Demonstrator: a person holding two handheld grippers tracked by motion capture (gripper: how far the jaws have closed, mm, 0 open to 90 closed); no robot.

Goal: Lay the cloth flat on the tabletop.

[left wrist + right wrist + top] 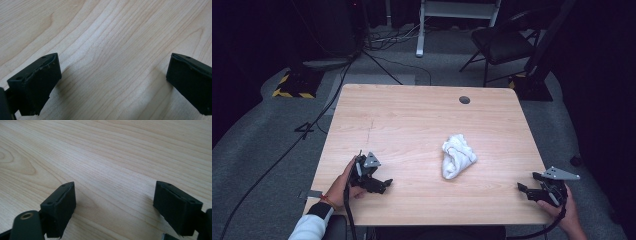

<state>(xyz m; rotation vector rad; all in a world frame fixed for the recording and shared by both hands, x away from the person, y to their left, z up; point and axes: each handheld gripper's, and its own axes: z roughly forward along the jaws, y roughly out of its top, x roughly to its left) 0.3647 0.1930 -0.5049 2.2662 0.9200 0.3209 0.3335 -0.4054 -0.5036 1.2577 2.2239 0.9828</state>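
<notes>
Both grippers' jaws gape empty over the wooden table [412, 115]; a chair [502, 45] stands behind.

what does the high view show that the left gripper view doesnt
High view alone: the crumpled white cloth lying mid-table, both grippers, left and right, resting near the front edge, apart from the cloth, plus a chair on the floor beyond. Left gripper view alone: a close look at its two black jaws standing wide open with bare wood grain between them. Both share the light wooden table.
</notes>
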